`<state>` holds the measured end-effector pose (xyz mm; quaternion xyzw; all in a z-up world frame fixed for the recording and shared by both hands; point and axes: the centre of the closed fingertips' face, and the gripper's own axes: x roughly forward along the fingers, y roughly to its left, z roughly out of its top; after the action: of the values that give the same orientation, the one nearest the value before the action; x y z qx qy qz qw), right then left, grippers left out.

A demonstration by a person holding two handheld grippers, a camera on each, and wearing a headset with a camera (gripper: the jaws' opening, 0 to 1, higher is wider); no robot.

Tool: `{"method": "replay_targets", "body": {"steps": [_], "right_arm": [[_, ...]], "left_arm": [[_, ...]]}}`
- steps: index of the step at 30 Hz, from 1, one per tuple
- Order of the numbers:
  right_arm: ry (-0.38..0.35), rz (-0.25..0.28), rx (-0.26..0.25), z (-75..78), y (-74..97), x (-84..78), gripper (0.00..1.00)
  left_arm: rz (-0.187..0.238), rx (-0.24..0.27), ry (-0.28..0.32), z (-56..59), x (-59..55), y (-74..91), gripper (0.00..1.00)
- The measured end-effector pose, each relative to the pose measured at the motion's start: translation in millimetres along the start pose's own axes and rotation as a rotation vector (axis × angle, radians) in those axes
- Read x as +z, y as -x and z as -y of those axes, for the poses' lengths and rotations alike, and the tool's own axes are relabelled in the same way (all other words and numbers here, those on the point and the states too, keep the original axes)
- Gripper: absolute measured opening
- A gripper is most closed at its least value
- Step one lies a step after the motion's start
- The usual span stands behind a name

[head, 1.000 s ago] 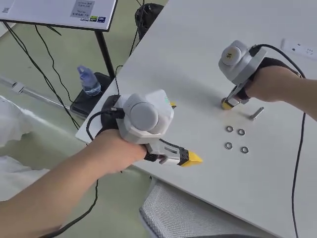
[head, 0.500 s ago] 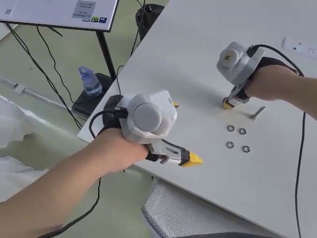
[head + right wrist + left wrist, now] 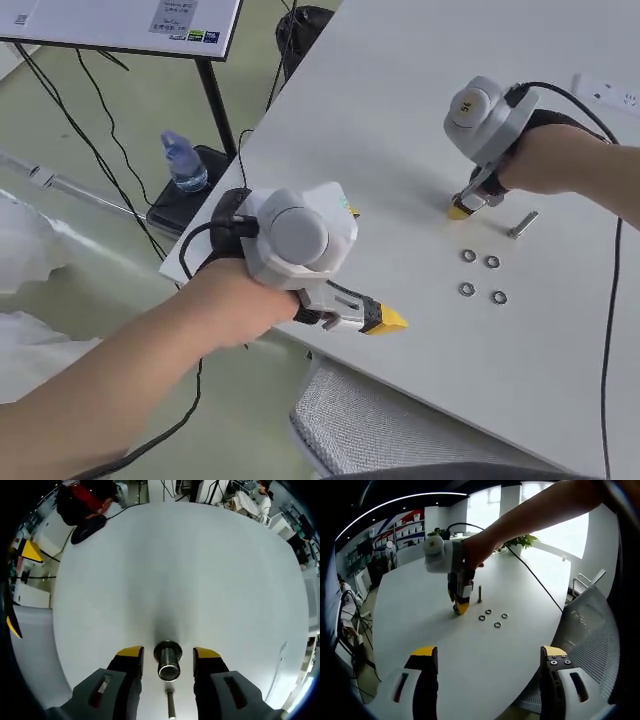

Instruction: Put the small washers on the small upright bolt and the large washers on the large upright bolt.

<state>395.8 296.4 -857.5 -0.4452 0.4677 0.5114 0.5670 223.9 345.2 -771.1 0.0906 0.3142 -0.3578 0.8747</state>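
Four washers [image 3: 469, 256] lie loose on the counter [image 3: 400, 120] near the upright small bolt [image 3: 522, 224].
Just beside that small bolt, the right hand-held gripper [image 3: 168, 653] has its jaws apart either side of the large bolt [image 3: 168, 664], with gaps showing. The left hand-held gripper [image 3: 489, 651], jaws wide apart and empty, hovers well away from it.

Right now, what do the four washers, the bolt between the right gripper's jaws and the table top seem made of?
Washers: probably steel, bright silvery shine. Bolt: metal, likely steel; dark glossy body with sharp glints. Table top: matte white, smooth, no grain; perhaps laminate or painted board, cannot tell.
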Motion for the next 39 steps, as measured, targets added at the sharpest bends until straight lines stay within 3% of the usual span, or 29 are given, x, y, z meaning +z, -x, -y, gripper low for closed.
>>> {"method": "replay_targets", "body": {"steps": [8, 14, 29, 39], "right_arm": [[0.017, 0.022, 0.001, 3.4, 8.7, 0.1, 0.41], [0.005, 0.078, 0.013, -1.3, 25.0, 6.3, 0.4], [0.016, 0.104, 0.004, -1.4, 64.3, 2.3, 0.38], [0.033, 0.09, 0.008, -16.8, 80.2, -2.5, 0.36]], "left_arm": [[0.003, -0.007, -0.01, 4.8, 0.6, -1.7, 0.83], [0.01, -0.011, -0.022, 8.3, 5.1, -2.3, 0.83], [0.014, -0.028, -0.059, 16.2, 16.0, 1.5, 0.83], [0.017, -0.022, -0.078, 13.1, 18.5, 7.1, 0.82]]}}
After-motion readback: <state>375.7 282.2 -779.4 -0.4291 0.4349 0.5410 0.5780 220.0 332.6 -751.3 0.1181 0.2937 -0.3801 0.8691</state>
